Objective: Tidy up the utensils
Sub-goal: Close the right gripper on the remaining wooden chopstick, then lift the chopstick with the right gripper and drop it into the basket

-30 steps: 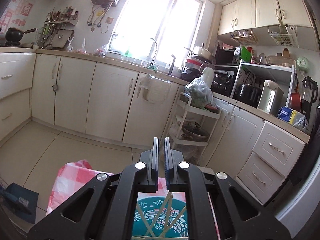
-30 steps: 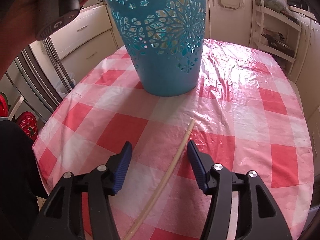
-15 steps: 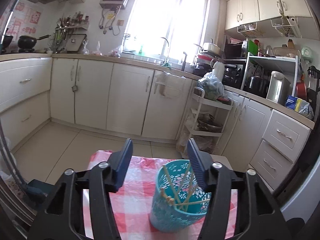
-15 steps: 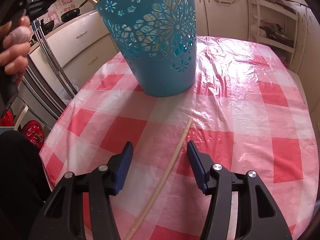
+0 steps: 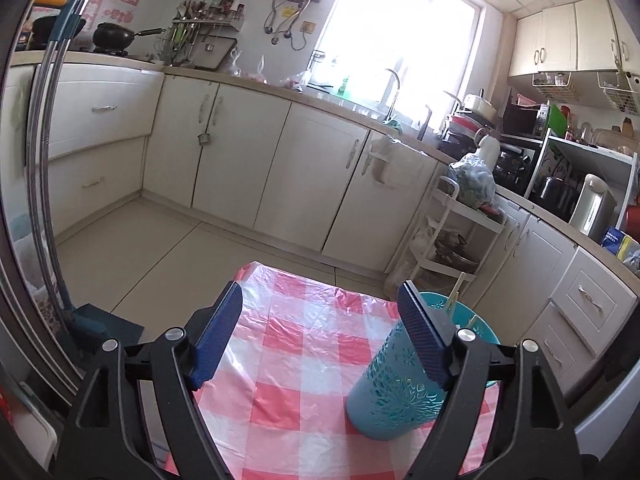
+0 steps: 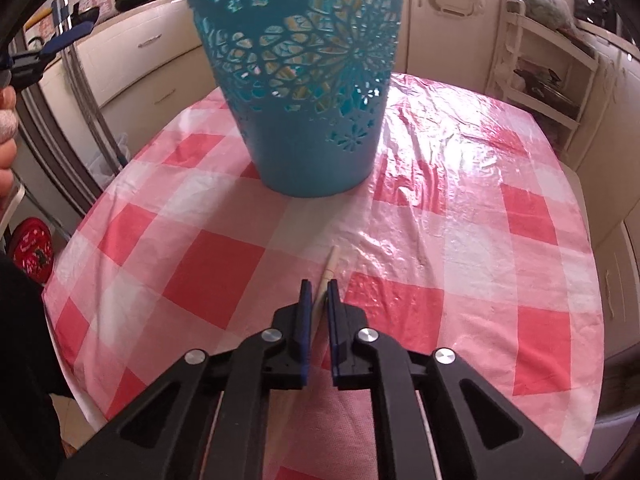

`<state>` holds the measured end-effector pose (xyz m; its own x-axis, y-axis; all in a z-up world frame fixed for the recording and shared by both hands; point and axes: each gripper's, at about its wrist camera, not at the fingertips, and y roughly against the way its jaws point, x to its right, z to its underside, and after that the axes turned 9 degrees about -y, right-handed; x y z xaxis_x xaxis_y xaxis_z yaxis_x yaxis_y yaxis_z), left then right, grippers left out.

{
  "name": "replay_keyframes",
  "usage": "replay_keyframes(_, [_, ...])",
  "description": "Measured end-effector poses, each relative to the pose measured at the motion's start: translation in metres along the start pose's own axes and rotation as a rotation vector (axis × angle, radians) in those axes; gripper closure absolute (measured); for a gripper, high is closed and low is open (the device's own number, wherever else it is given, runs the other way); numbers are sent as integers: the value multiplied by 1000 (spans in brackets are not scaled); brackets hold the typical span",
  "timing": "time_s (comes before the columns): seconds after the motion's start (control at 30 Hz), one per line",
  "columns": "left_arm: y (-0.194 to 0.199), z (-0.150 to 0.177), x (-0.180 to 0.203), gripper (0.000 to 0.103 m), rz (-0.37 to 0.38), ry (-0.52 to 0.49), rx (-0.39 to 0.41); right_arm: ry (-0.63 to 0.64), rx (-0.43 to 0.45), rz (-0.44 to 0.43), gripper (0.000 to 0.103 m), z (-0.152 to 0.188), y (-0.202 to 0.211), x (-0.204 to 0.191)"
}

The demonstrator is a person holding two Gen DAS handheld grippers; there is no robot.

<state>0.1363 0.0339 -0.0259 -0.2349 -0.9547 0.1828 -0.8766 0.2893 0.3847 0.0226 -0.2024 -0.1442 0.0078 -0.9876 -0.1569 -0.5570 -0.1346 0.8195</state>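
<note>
Tongs on the right [image 6: 317, 300] have just closed on the chopstick [image 6: 330, 265], which lies on the tabletop [image 6: 460, 240] near the cup [image 6: 300, 80]. Left tongs [image 5: 324, 336] have just opened, empty. Lift the stick slowly, tip it up, then drop it in the cup.

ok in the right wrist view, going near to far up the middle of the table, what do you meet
right gripper, shut on the chopstick → the chopstick's free tip → bare checked tablecloth → teal holder → cream cabinets beyond the table
</note>
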Motion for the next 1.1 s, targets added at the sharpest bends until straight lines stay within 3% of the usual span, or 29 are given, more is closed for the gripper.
replay_keyframes(0.17, [3, 1, 4, 23, 0, -1, 1, 35, -64, 9, 96, -3, 0, 4])
replay_keyframes(0.37, [-4, 5, 4, 21, -13, 2, -38, 96, -58, 60, 96, 1, 2, -3])
replay_keyframes(0.47, [-13, 8, 4, 19, -26, 7, -76, 23, -59, 26, 97, 2, 9, 11])
replay_keyframes(0.53, [-19, 12, 3, 18, -30, 19, -97, -85, -47, -49, 97, 2, 20, 28])
replay_keyframes(0.67, [-26, 17, -2, 17, -41, 46, -125, -247, 35, -230, 97, -6, 54, 55])
replay_keyframes(0.83, [-30, 22, 0, 17, -52, 46, -140, -333, 156, -374, 97, -35, 95, 65])
replay_keyframes(0.97, [-31, 23, 3, 17, -56, 33, -140, -328, 257, -446, 97, -71, 125, 51])
replay_keyframes(1.1, [-31, 24, 6, 16, -53, 31, -141, -287, 393, -465, 97, -117, 153, 37])
